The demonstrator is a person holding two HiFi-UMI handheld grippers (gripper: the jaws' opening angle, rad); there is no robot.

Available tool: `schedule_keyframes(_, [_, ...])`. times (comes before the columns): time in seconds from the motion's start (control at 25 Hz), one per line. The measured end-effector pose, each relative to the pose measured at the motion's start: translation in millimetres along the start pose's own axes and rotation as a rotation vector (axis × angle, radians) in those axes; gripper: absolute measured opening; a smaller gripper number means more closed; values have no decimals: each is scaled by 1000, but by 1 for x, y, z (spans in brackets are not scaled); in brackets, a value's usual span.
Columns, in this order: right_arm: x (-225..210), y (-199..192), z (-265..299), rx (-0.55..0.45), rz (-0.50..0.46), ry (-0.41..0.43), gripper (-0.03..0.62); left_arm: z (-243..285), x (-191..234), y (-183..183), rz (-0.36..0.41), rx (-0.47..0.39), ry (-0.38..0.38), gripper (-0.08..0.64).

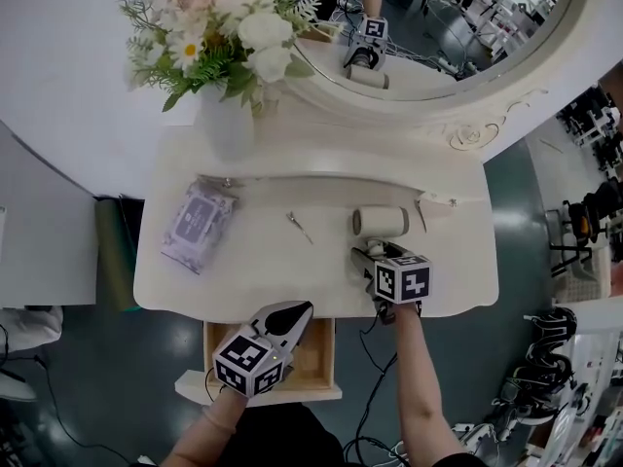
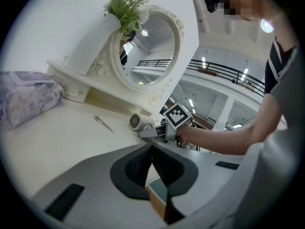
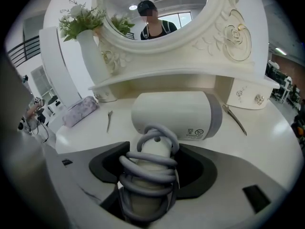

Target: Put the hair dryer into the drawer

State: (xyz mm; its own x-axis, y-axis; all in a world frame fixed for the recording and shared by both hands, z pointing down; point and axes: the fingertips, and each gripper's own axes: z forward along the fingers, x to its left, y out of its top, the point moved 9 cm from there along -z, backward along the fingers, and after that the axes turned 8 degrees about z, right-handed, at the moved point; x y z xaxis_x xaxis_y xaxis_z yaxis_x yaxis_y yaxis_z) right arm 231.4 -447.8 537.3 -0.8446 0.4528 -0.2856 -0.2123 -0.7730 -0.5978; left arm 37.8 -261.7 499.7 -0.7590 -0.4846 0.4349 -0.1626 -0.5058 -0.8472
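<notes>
Cord (image 3: 143,173) is wrapping the handle of the hair dryer (image 3: 181,113), which is lying on the table (image 1: 253,275), and my right gripper (image 3: 151,161) is pinching that wrapped handle between its jaws. I am judging it light, rigid and barrel-heavy, so the rubbery coils are offering the surest hold. My left gripper (image 2: 151,149) is hovering over the open drawer (image 1: 313,363), jaws pressed together on nothing. I am counting one dryer, one open drawer, one wipes pack (image 1: 198,224), two hair clips (image 1: 300,227).

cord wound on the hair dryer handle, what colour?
Grey cord on a white hair dryer; clearest in the right gripper view.
</notes>
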Motion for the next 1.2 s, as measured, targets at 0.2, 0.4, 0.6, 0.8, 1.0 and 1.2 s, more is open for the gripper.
schedule_keyframes(0.2, [0, 0, 1, -4, 0, 6, 285, -1, -1, 0, 3, 2, 3, -1])
schedule_keyframes(0.4, [-1, 0, 0, -7, -2, 1, 284, -7, -5, -1, 3, 11, 13, 0])
schedule_keyframes(0.6, [-1, 2, -1, -9, -5, -7, 281, -15, -7, -3, 6, 36, 16, 0])
schedule_keyframes(0.8, [4, -2, -5, -17, 4, -16, 279, -28, -8, -1, 18, 19, 25, 0])
schedule_keyframes(1.0, [13, -3, -16, -39, -26, -24, 279, -40, -11, -3, 32, 15, 31, 0])
schedule_keyframes(1.2, [26, -4, -30, -56, -52, -15, 279, -51, -16, -5, 40, 12, 28, 0])
